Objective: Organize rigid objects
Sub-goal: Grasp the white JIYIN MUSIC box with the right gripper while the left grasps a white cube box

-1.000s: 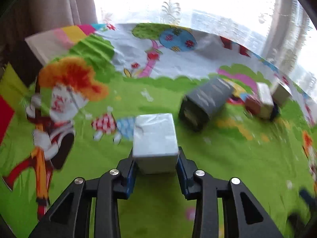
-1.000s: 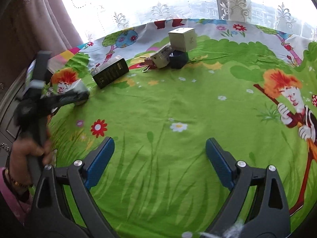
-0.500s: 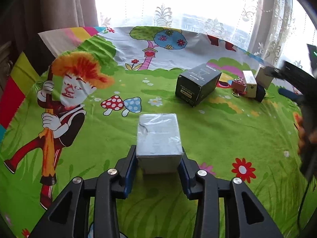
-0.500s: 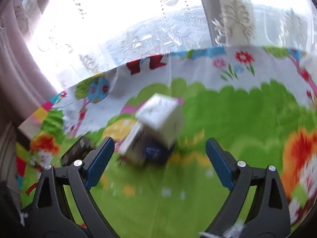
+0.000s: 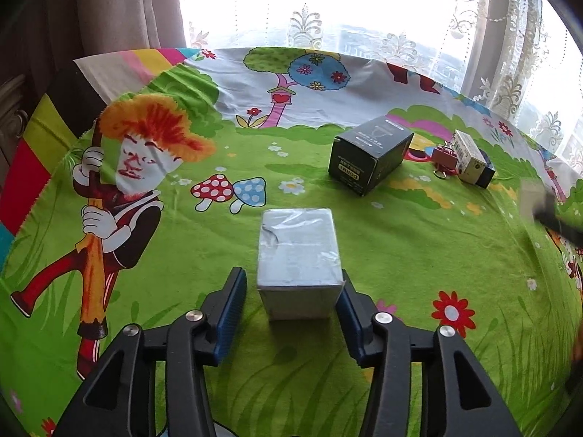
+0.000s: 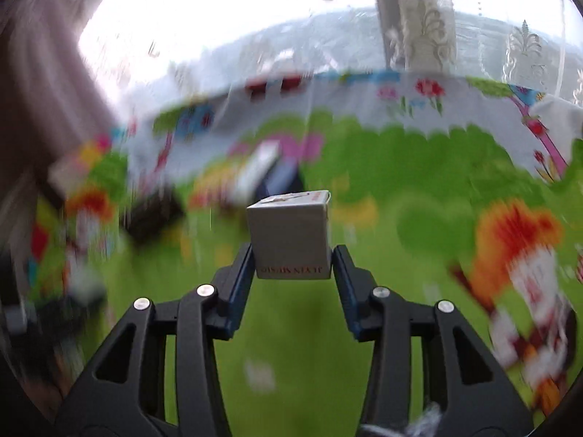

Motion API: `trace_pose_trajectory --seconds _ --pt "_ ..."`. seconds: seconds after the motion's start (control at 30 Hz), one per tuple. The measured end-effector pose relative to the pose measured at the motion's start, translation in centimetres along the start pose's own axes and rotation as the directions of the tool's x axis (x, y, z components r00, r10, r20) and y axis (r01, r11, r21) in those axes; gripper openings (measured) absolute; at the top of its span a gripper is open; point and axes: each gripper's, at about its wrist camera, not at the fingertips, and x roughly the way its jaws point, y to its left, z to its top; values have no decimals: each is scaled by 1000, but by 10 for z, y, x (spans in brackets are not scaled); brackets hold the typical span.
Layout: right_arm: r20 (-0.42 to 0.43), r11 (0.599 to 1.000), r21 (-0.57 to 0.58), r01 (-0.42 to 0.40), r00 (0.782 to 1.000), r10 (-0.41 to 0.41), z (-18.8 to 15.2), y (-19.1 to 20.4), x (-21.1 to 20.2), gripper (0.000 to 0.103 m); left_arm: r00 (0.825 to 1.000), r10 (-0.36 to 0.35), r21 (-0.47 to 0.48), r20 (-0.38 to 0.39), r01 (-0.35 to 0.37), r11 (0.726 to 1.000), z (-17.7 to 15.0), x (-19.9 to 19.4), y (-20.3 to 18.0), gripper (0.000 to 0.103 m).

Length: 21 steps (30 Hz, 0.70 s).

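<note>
A white wrapped box [image 5: 298,255] rests on the cartoon tablecloth [image 5: 145,255] between my left gripper's [image 5: 291,284] fingers. The jaws stand slightly apart; the left pad has a gap from the box and the right pad sits at its edge. My right gripper [image 6: 291,255] is shut on a small grey cube box [image 6: 290,235] and holds it above the cloth; that view is motion-blurred. The right gripper shows as a blur at the right edge of the left wrist view [image 5: 546,207].
A black box [image 5: 370,153] lies on the cloth at the back right. Beyond it are a red binder clip [image 5: 444,158], a small white box [image 5: 468,153] and a dark blue object [image 5: 486,174]. Curtains and a window stand behind the table's far edge.
My left gripper has opened and let go of the white box, which now rests on the cloth. My right gripper has closed on the grey cube box and lifted it off the pile.
</note>
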Motion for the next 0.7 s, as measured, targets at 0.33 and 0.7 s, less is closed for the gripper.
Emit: trace_pose_trajectory --seconds 0.33,0.7 --pt "-60 998 -54 19 998 -22 -41 1 -15 48 1000 -23 -59 4 23 998 0 0 10 67" --pt "-46 1000 14 -4 999 5 -37 -2 -10 63 999 32 -32 -8 -33 999 0 2 5 68"
